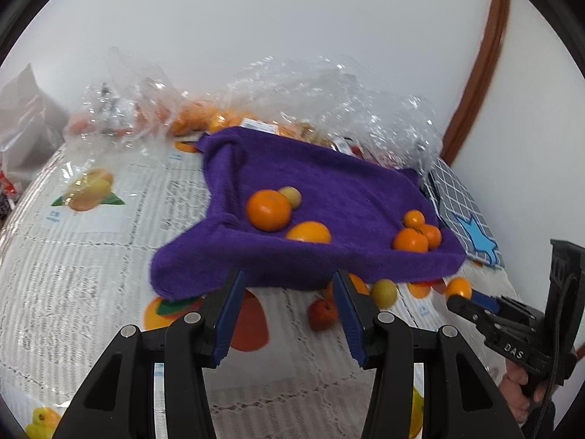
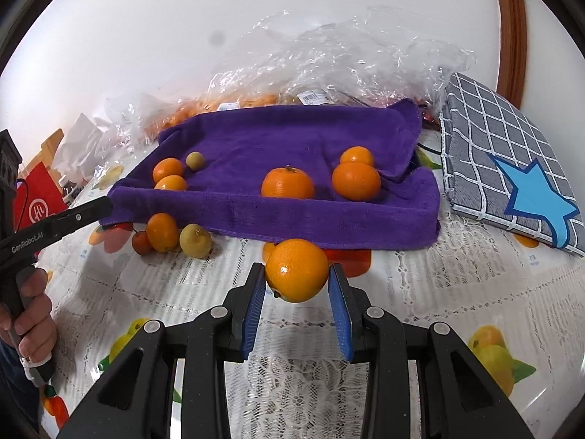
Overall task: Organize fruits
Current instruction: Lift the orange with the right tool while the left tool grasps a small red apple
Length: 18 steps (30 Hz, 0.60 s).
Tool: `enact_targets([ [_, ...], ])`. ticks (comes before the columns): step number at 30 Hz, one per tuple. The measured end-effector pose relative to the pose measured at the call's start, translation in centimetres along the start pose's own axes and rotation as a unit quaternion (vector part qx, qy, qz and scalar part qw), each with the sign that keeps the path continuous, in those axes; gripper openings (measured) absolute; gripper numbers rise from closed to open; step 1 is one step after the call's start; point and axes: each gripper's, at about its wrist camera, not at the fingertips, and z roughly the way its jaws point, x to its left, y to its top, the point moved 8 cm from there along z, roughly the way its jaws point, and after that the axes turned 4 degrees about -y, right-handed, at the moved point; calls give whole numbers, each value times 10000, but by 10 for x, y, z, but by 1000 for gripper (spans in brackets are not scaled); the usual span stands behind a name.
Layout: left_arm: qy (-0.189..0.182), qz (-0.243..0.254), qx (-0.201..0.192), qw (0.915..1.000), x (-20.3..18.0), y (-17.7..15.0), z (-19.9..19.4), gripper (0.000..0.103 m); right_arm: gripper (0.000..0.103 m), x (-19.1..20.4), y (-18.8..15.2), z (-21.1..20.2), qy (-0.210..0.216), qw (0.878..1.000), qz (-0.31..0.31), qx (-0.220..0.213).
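- The right claw [image 2: 297, 285] pinches an orange [image 2: 297, 270] between its blue pads [image 2: 256, 307], lifted just in front of the purple towel's near edge.
- The left claw [image 1: 289, 314] stands spread with nothing between its pads; a red fruit [image 1: 322, 314] and a yellow-green fruit [image 1: 384, 292] lie beyond it on the worktop [image 1: 91, 292].
- The purple towel [image 2: 292, 139] lies spread over the worktop, its edges raised like a shallow tray.
- On the towel, in the right wrist view: two oranges [image 2: 169, 175] and a small green-yellow fruit [image 2: 194, 161] at the left, one orange [image 2: 288, 183] in the middle, two more [image 2: 356, 175] touching each other at the right.
- In front of the towel's left corner sit a small red fruit [image 2: 142, 242], an orange [image 2: 162, 232] and a yellow-green fruit [image 2: 195, 240], close together on the lace cover.
- A hand [image 2: 31, 314] grips the left tool's handle at that view's left edge.
- Clear plastic bags [image 2: 347, 55] with more orange fruit lie behind the towel against the wall.
- A grey checked cloth [image 2: 490, 139] with a blue star lies just right of the towel.
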Motion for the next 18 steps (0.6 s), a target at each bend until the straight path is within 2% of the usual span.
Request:
enact_targets([
  [5,-29,339,169,9993,-15,-8,6,47,35,1,-4,6,81,9999,5,91],
  [10,-53,511,632,9967,-22,-20,20,47,35,-2,-4,7,210,9996,118,115],
  [18,26,667,1003,9927,-27,-30,34,37,35,0,-5,6,234,9996,84,140],
])
